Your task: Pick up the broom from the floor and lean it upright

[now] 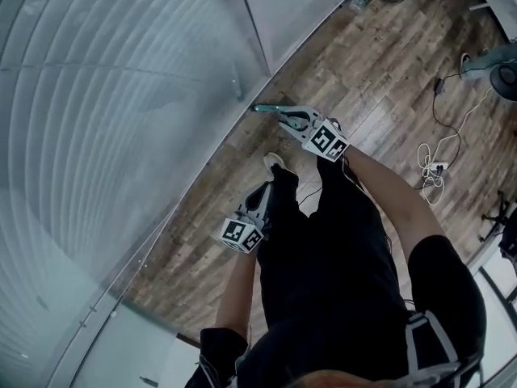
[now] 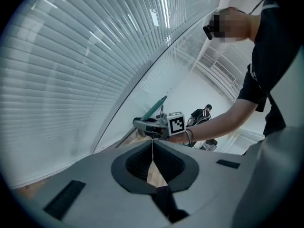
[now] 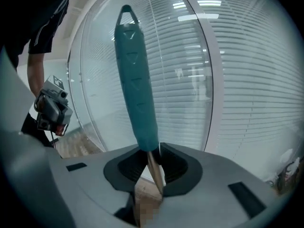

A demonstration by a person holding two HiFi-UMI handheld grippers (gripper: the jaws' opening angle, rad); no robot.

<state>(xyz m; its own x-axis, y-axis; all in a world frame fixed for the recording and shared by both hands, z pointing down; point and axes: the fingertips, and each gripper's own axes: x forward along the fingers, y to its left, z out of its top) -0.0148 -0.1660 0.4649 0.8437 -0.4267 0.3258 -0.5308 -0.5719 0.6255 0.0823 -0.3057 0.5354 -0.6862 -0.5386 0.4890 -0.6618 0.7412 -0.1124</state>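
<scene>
Wooden floor (image 1: 380,63), one broom (image 3: 135,80) gripped by right claw (image 3: 151,170), left claw (image 2: 153,167) closed

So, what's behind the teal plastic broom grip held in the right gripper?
Behind the teal plastic broom grip stands a glass wall with white horizontal blinds. The right gripper is shut on its lower end; the broom's head is hidden below the jaws.

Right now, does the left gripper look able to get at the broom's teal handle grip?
Probably yes. In the left gripper view the teal handle grip stands in plain sight with nothing between, the right gripper clamped at its base. But the left gripper has its fingers shut and would need opening first.
</scene>
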